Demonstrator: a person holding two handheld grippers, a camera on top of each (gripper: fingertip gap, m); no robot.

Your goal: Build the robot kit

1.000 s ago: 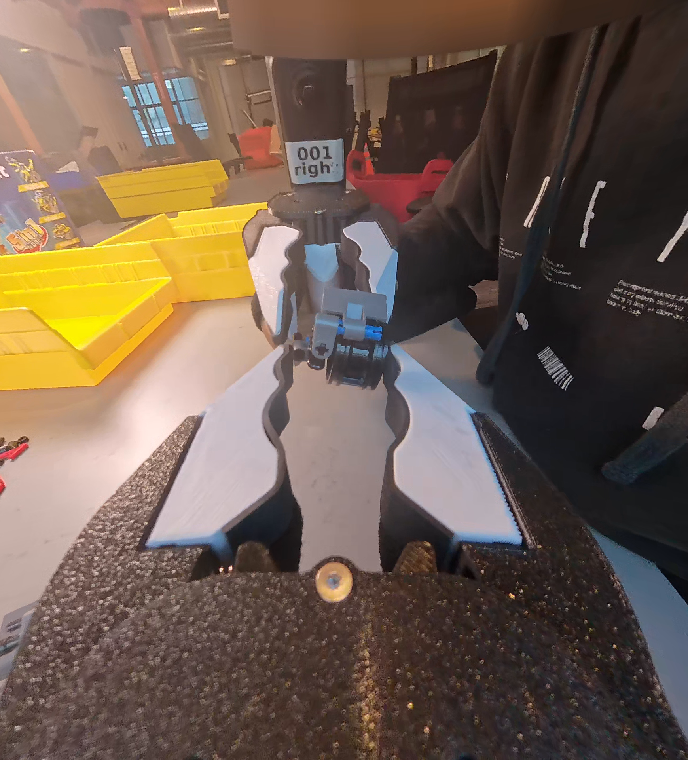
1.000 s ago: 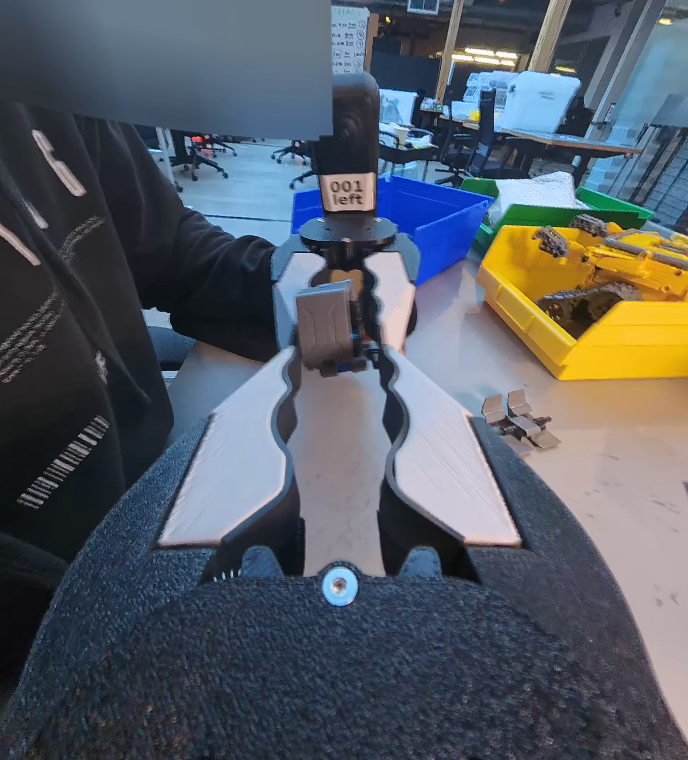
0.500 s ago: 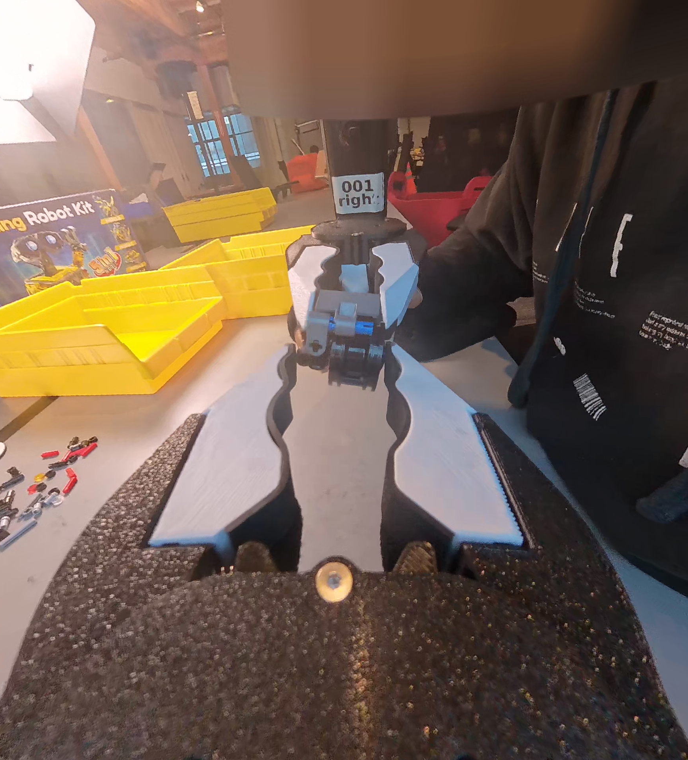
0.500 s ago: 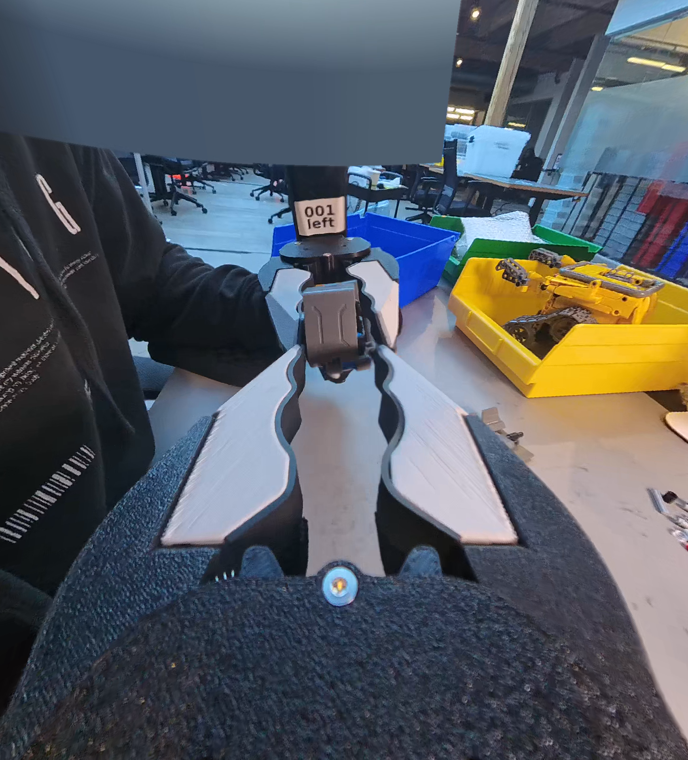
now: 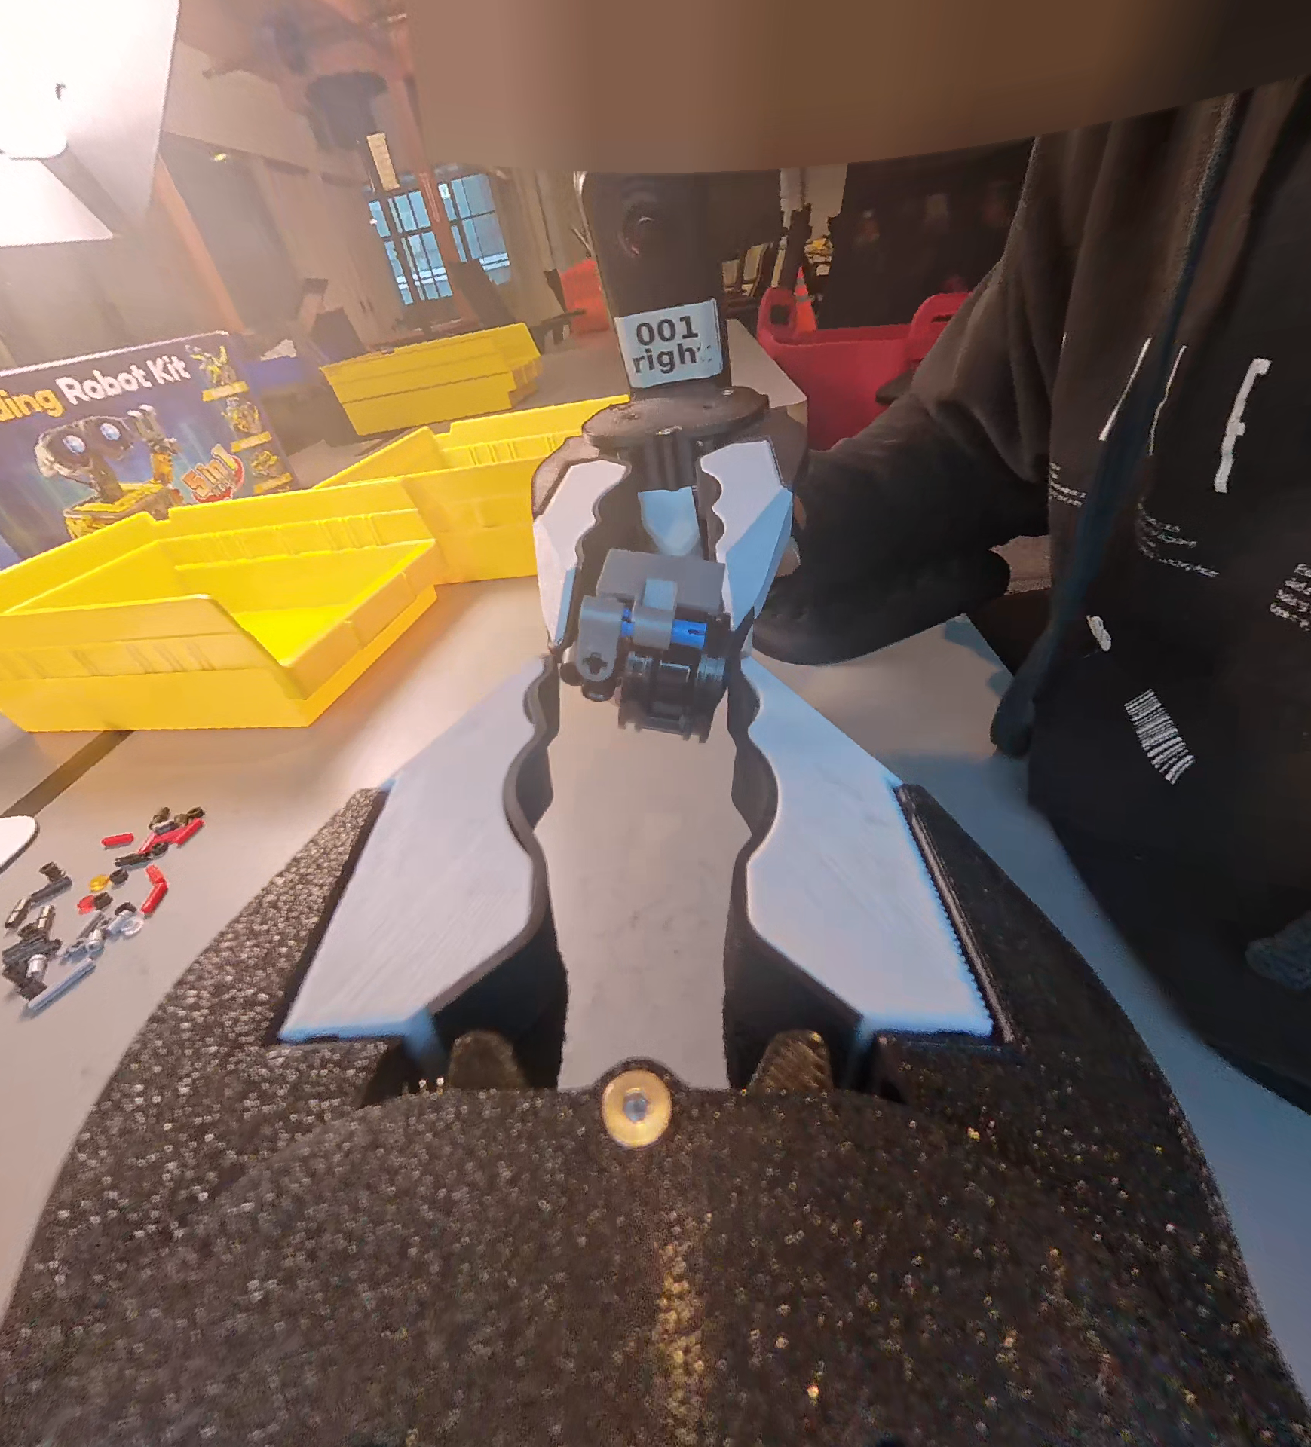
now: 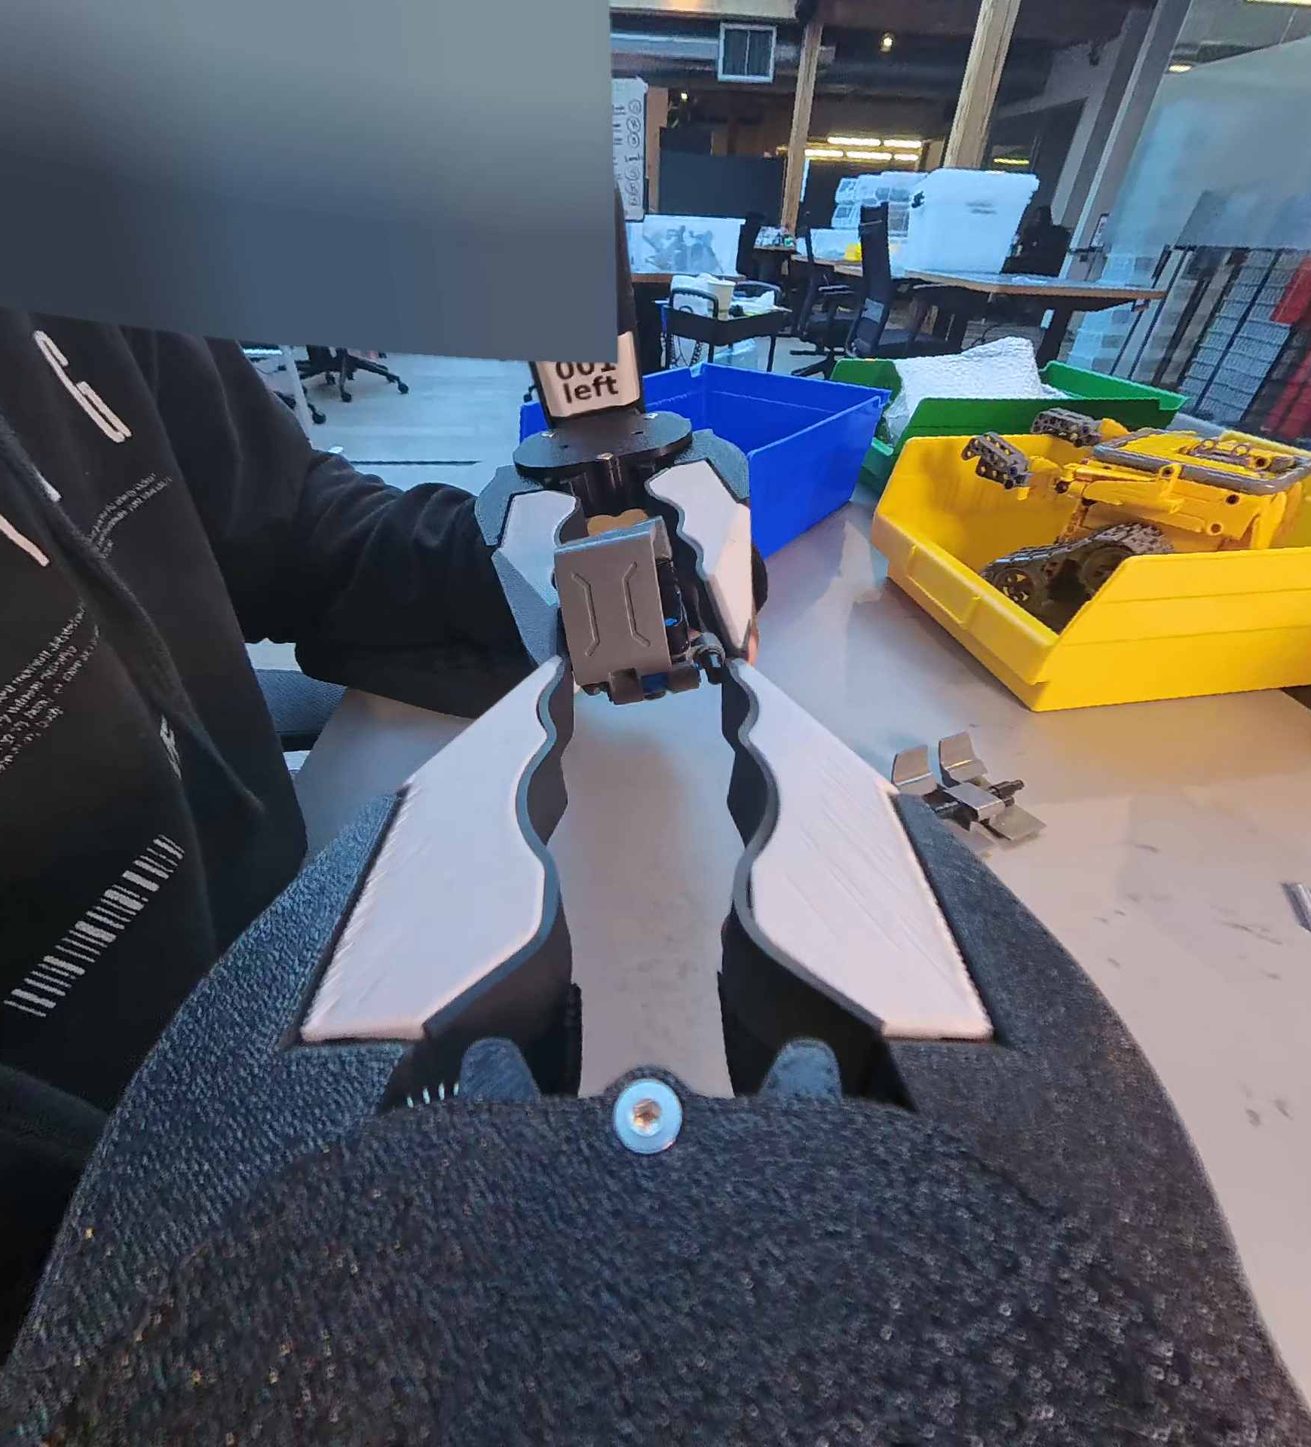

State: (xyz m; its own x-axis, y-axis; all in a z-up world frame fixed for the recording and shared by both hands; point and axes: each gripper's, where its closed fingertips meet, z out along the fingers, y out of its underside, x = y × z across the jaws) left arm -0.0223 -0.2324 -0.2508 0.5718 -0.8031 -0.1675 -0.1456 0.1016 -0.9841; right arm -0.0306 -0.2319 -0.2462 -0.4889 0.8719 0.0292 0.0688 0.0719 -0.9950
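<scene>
Facing each other tip to tip above the tabletop (image 5: 401,744), the left tongs (image 5: 644,681) and the right tongs (image 6: 644,681) each stood at a narrow gap, closed from opposite ends on one small brick assembly (image 5: 652,626) of grey, blue and black parts held clear of the surface. Exact contact at each pair's own tips was hard to confirm; the opposite pair's grip was the plainer one in either view.

Change over the last second: the joined pair had swung and lifted together. The assembly kept its place between the tips, while the loose small pieces (image 5: 88,900) slid from the left frame edge inward and the printed kit box (image 5: 104,446) came more fully into sight.

Left wrist view only: the assembly's blue axle and black wheel-like end; the loose pieces; beyond them empty yellow bins (image 5: 166,626), the kit box, and a red bin (image 5: 856,352) far back.

Right wrist view only: the assembly's flat grey panel face; a grey winged part (image 6: 965,791) lying just right of the tongs; farther off a yellow bin (image 6: 1106,626) holding a yellow tracked model (image 6: 1145,485), then a blue bin (image 6: 793,438) and a green bin (image 6: 1028,407).
</scene>
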